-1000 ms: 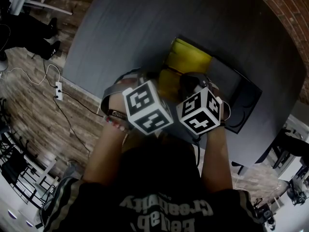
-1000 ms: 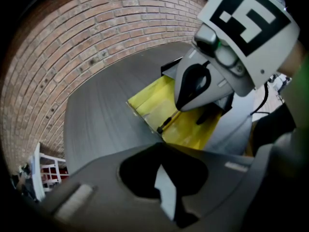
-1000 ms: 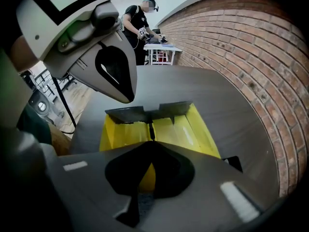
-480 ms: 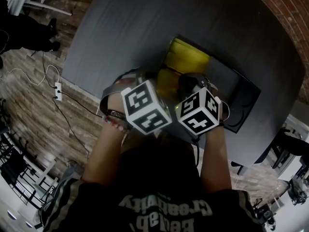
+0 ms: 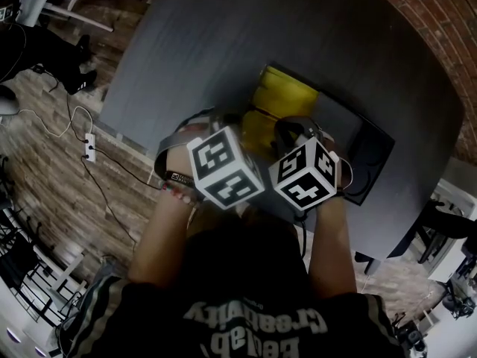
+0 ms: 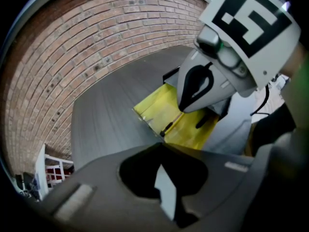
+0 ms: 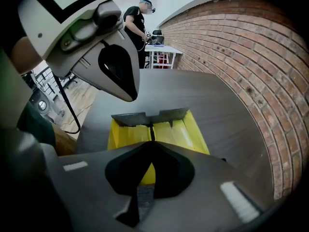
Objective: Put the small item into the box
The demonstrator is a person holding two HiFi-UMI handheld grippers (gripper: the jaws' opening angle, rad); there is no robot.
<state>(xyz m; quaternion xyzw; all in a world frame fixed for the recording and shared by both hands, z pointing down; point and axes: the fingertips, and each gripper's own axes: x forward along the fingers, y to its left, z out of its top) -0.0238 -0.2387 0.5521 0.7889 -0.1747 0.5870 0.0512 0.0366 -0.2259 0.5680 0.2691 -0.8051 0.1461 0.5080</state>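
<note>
Left gripper (image 6: 161, 145): jaws together, empty. Right gripper (image 7: 153, 142): jaws together, empty. Both just above open yellow box (image 5: 287, 95) on dark grey table (image 5: 223, 43).

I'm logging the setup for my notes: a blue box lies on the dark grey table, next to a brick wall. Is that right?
Not quite. The box is yellow, not blue, as the right gripper view shows plainly. The rest holds: it lies on the dark grey table, next to the brick wall.

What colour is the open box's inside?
Yellow; the box shows best in the right gripper view.
</note>
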